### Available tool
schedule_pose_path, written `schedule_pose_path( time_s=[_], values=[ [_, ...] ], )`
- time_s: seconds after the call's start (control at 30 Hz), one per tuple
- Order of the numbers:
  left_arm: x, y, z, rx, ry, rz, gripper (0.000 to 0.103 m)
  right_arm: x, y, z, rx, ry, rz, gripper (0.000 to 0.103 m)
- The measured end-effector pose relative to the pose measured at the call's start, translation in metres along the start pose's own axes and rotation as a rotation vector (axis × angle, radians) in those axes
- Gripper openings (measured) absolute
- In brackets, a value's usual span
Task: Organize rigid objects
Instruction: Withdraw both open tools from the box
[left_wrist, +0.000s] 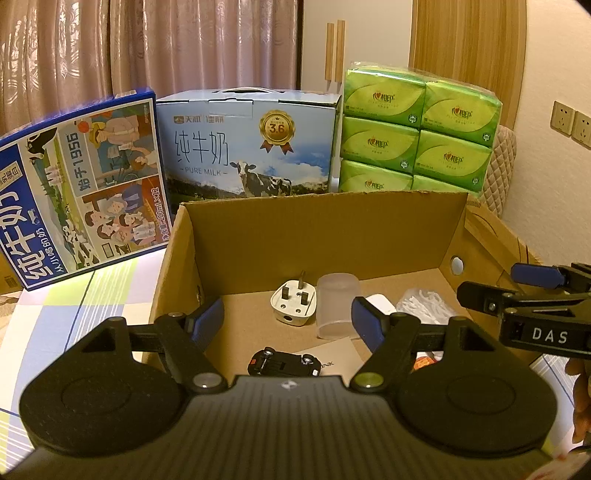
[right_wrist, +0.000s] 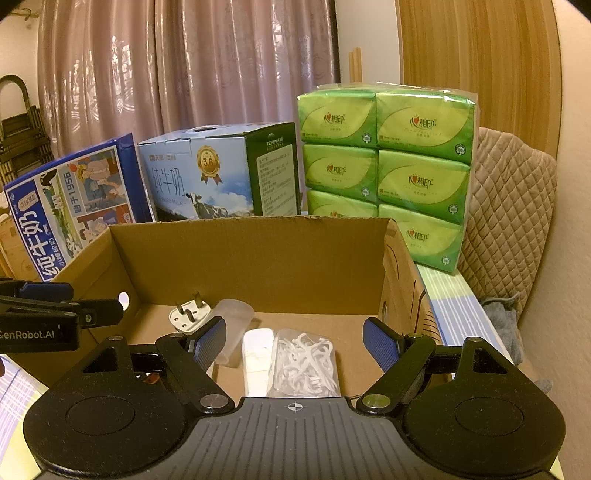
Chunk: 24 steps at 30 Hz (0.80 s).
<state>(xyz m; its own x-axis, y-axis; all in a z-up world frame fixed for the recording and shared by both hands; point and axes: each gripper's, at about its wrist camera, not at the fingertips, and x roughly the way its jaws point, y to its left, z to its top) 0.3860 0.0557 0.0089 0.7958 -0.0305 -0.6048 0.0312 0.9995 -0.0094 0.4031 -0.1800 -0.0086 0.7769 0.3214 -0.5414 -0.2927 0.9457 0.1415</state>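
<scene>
An open cardboard box (left_wrist: 314, 236) holds a white three-pin plug (left_wrist: 293, 302), a frosted plastic cup (left_wrist: 338, 304) on its side, a black toy car (left_wrist: 284, 363), a small white block (left_wrist: 382, 303) and a clear bag of white floss picks (left_wrist: 424, 300). My left gripper (left_wrist: 288, 321) is open and empty above the box, over the car. My right gripper (right_wrist: 295, 341) is open and empty over the floss picks (right_wrist: 304, 363) and white block (right_wrist: 256, 354). The plug (right_wrist: 188, 315) and cup (right_wrist: 234, 328) lie to its left. Each gripper shows at the other view's edge.
Behind the box stand two milk cartons, a blue one (left_wrist: 81, 184) leaning at left and a pale one (left_wrist: 247, 147), and a green pack of tissues (left_wrist: 417, 136). A checked cloth (left_wrist: 55, 314) covers the surface. A quilted chair (right_wrist: 509, 206) is at right.
</scene>
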Motion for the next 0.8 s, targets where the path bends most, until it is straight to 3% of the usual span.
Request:
schedule_pose_path(
  time_s=[0.27, 0.47, 0.8],
  values=[
    [-0.006, 0.001, 0.0, -0.007, -0.023, 0.016, 0.09, -0.004, 0.0, -0.001, -0.014, -0.01, -0.003, 0.083],
    [-0.024, 0.004, 0.002, -0.027, -0.058, 0.04, 0.094, -0.02, 0.004, 0.0, -0.028, -0.028, 0.011, 0.091],
    [-0.074, -0.005, -0.006, -0.044, -0.087, 0.021, 0.094, -0.064, 0.0, 0.002, 0.008, -0.052, 0.014, 0.092]
  ],
)
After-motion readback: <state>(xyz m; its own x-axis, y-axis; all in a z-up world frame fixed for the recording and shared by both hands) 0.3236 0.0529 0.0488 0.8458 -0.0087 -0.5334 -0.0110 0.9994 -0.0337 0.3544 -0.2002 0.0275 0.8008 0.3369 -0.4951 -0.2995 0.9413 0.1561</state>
